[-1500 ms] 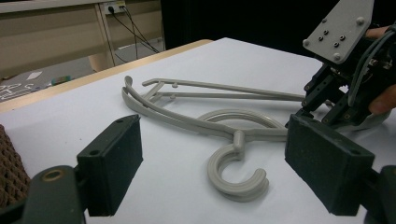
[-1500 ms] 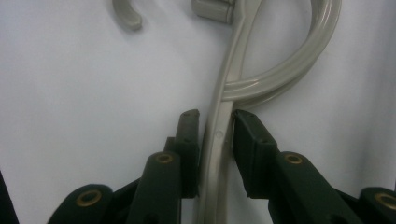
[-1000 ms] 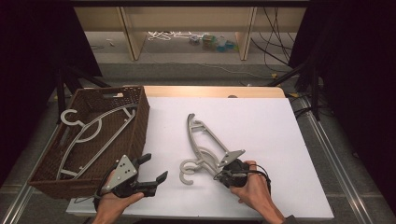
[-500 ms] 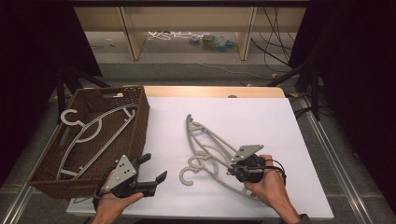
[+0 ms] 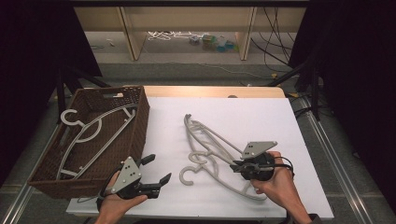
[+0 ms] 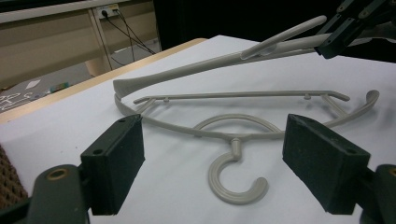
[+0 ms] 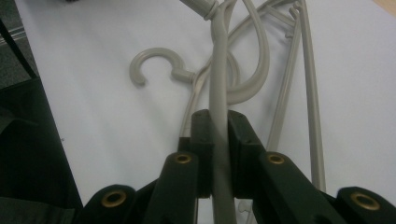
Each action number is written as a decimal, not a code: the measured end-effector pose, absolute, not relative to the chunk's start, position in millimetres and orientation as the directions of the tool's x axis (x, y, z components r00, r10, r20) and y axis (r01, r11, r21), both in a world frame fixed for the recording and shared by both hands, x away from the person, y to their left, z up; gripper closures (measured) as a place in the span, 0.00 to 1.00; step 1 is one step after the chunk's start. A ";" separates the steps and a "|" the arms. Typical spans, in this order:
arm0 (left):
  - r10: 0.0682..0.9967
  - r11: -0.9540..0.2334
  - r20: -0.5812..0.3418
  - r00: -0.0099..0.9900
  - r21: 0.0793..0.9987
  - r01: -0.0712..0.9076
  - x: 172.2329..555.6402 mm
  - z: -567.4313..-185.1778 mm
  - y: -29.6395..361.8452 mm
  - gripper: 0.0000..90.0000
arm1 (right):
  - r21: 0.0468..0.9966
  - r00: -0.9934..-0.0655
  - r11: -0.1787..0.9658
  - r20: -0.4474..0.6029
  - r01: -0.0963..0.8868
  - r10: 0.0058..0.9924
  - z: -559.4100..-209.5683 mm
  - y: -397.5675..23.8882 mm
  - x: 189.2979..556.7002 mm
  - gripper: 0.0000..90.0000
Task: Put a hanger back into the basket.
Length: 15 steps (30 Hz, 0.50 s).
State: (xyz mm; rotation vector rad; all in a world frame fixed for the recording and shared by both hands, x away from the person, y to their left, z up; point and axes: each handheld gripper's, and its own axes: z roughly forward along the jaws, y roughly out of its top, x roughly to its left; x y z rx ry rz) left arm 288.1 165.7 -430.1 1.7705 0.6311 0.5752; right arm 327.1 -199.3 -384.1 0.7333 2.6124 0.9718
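Note:
Two grey plastic hangers lie crossed in the middle of the white table (image 5: pixel 289 121). My right gripper (image 5: pixel 236 165) (image 7: pixel 218 116) is shut on one arm of the upper hanger (image 5: pixel 219 138) (image 7: pixel 217 70) (image 6: pixel 210 65). That end is lifted while the far end rests on the table. The lower hanger (image 5: pixel 223 182) (image 6: pixel 236 140) lies flat, its hook (image 7: pixel 149 60) toward the front. My left gripper (image 5: pixel 158 169) (image 6: pixel 219 154) hovers open at the front left, with nothing between its pads and its jaws pointing at the hangers.
A brown wicker basket (image 5: pixel 140 121) stands at the table's left edge with two grey hangers (image 5: pixel 88 128) inside. Beyond the table's far wooden edge is a floor with shelving legs and cables. Black stand legs rise at both sides.
The right gripper has risen and moved right with the hanger arm, which swung that hanger's near end up and outward. The left gripper has stayed put.

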 end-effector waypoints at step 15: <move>0.633 -0.303 0.129 0.763 0.948 0.091 307.1 -418.6 140.6 0.22 | 0.707 -0.874 0.629 -0.031 0.323 0.484 -367.0 -197.0 316.7 0.92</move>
